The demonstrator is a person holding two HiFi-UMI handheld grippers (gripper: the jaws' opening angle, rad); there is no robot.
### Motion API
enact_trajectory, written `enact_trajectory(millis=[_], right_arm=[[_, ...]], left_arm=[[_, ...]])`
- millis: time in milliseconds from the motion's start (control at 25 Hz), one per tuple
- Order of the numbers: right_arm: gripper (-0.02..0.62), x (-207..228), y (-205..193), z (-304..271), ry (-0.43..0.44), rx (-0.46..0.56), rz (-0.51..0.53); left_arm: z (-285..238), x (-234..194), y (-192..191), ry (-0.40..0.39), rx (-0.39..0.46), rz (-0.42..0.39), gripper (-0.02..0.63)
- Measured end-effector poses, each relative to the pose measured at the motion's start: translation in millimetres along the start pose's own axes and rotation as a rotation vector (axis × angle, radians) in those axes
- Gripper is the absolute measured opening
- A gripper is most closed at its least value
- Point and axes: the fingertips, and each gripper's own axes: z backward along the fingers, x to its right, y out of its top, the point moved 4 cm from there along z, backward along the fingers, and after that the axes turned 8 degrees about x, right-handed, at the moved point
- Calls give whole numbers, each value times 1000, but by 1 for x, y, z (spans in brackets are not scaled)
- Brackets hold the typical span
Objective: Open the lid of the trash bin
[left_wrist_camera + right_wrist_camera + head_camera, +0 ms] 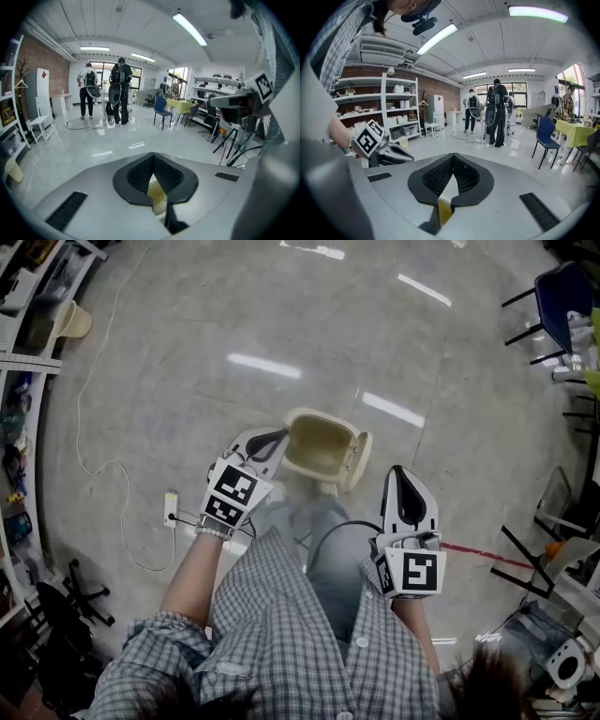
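A beige trash bin (319, 448) stands on the floor in front of the person, its inside showing. Its lid (357, 459) is swung up on the bin's right side. My left gripper (277, 436) hovers at the bin's left rim, jaws shut and empty. My right gripper (401, 472) hangs just right of the lid, apart from it, also shut on nothing. In the left gripper view the jaws (153, 161) meet at their tips, and a strip of the bin (157, 194) shows below. The right gripper view shows its jaws (453, 159) meeting the same way above the beige bin (444, 211).
A power strip (171, 507) with a white cable lies on the floor to the left. Shelves (19, 381) line the left wall. A blue chair (558, 306) stands far right. Stands and a red cord (478, 552) are at the right. People (117, 89) stand far off.
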Motion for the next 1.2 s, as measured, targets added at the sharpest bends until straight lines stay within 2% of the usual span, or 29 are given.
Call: enact_trajectory(millis=[480, 720, 920, 1200], right_arm=[[17, 12, 83, 5, -13, 158, 140], [17, 20, 109, 8, 3, 217, 133], [17, 3, 119, -2, 52, 234, 168], [17, -18, 126, -15, 98, 249, 177]], left_arm=[[68, 5, 89, 47, 175, -51, 5], [82, 17, 125, 82, 247, -91, 5], [105, 13, 140, 136, 296, -96, 5], [129, 4, 141, 174, 312, -72, 5]])
